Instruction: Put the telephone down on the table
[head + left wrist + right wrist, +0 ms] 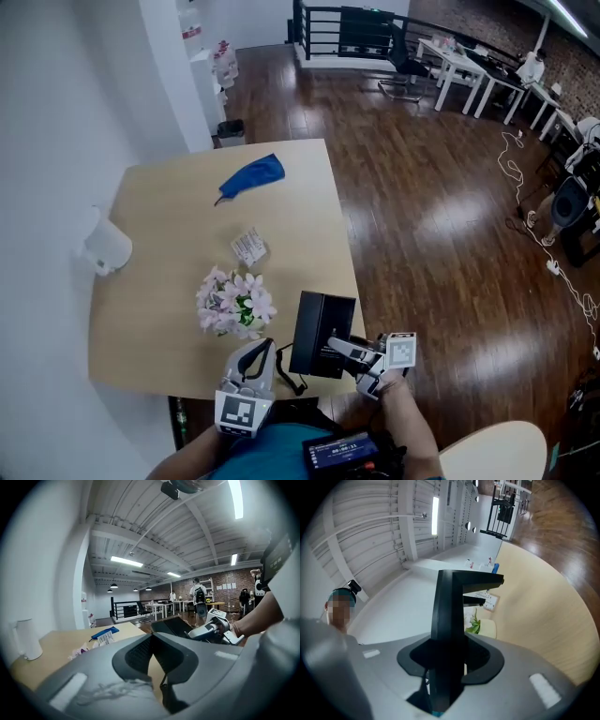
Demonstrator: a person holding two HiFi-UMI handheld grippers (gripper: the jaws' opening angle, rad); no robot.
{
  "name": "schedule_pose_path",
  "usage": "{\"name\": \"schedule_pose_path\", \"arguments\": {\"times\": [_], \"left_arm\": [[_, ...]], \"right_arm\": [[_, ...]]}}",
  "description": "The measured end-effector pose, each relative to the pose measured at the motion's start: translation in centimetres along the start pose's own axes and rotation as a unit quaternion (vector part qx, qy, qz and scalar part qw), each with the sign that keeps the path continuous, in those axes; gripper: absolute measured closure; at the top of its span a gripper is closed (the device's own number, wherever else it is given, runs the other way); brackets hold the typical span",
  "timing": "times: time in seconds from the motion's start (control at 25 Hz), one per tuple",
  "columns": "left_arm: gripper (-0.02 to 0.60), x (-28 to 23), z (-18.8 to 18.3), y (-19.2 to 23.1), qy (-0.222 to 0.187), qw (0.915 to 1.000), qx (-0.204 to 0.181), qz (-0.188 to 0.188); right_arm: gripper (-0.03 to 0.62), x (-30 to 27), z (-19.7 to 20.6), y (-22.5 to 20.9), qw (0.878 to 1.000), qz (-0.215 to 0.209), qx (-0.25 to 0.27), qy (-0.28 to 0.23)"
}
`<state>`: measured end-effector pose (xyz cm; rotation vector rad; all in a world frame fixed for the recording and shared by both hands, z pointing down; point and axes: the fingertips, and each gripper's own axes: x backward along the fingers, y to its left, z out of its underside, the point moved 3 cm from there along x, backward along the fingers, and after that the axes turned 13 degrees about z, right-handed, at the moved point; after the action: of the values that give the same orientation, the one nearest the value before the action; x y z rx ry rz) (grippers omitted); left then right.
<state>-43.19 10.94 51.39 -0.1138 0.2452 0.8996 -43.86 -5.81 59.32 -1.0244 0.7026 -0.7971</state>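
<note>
The telephone (319, 333) is a black slab held upright over the table's near right edge; whether it touches the wood I cannot tell. My right gripper (342, 349) is shut on its near side, and in the right gripper view the telephone (447, 616) rises edge-on between the jaws of the right gripper (450, 641). A black cord (281, 373) hangs from it. My left gripper (265, 345) sits just left of it, jaws together and holding nothing. The left gripper view shows the left gripper (152, 637) with its tips meeting and the telephone (173, 625) beyond.
On the wooden table (169, 216) stand pink flowers (234, 302) just left of the telephone, a small packet (248, 246), a blue cloth (251, 176) at the far side and a white jug (106, 248) by the wall. Dark floor lies to the right.
</note>
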Motion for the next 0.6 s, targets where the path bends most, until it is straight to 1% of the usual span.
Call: {"name": "schedule_pose_path", "arguments": {"times": [0.16, 0.36, 0.44, 0.52, 0.6], "left_arm": [[0.569, -0.9, 0.2, 0.5, 0.017, 0.9996, 0.003, -0.021], [0.569, -1.3, 0.0, 0.4, 0.026, 0.9988, 0.005, -0.041], [0.569, -1.3, -0.1, 0.6, 0.032, 0.9984, 0.004, -0.047], [0.569, -1.3, 0.2, 0.7, 0.037, 0.9979, 0.003, -0.052], [0.569, -1.4, -0.4, 0.7, 0.033, 0.9979, 0.005, -0.056]], "right_arm": [[0.444, -1.5, -0.7, -2.4, 0.999, -0.014, -0.016, 0.03], [0.444, -2.6, -0.6, -6.6, 0.997, 0.003, -0.031, 0.064], [0.444, -3.3, -0.8, -7.2, 0.997, -0.005, -0.029, 0.072], [0.444, -3.9, -0.8, -7.8, 0.996, -0.004, -0.032, 0.08], [0.444, -4.2, -0.7, -8.3, 0.995, -0.003, -0.038, 0.087]]}}
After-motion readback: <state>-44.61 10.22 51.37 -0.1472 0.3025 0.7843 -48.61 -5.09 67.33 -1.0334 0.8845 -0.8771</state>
